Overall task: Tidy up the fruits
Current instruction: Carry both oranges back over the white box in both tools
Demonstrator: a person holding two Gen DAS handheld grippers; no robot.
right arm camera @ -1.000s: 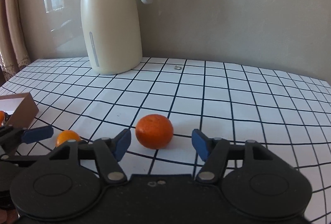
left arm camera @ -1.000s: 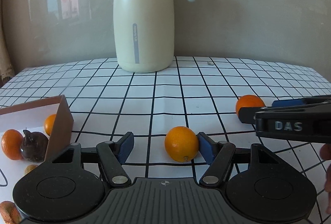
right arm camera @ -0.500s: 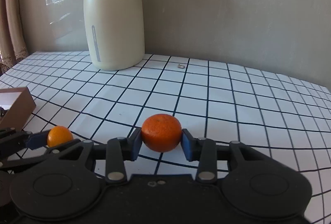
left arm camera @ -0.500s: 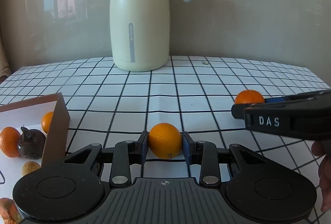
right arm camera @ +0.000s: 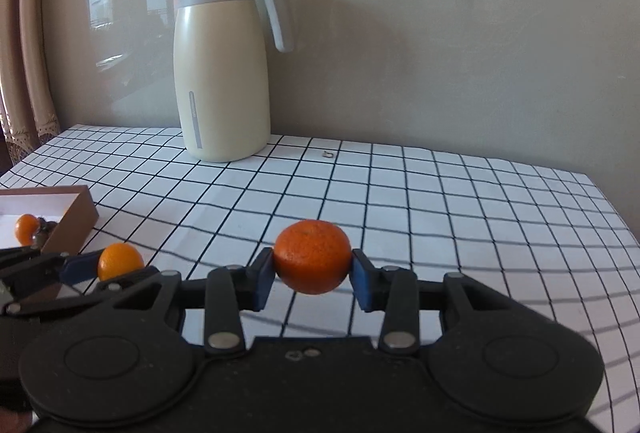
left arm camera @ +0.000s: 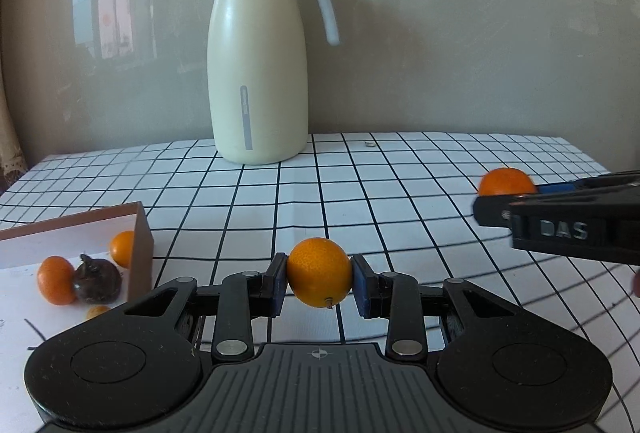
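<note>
The left gripper [left arm camera: 319,287] is clenched on a yellow-orange fruit [left arm camera: 319,272], its blue pads [left arm camera: 278,289] pressing either side, and the fruit hangs clear of the table [left arm camera: 400,193]. The right gripper [right arm camera: 312,275] grips a deeper orange tangerine [right arm camera: 312,256] the same way, also off the checked cloth. The two grippers sit side by side, each visible at the edge of the other's view.

To the left stands an open brown box [left arm camera: 142,245] with a white inside. In it lie two small orange fruits [left arm camera: 55,280], a dark purplish fruit [left arm camera: 97,281] between them, and a smaller yellow one [left arm camera: 98,311] nearer the front. The held fruit is just beside the box's right wall, outside it.

At the back of the table, near the wall, stands a cream jug [left arm camera: 258,73] with a grey lid and handle. A tiny object [left arm camera: 368,143] lies on the cloth to its right; I cannot tell what it is.
</note>
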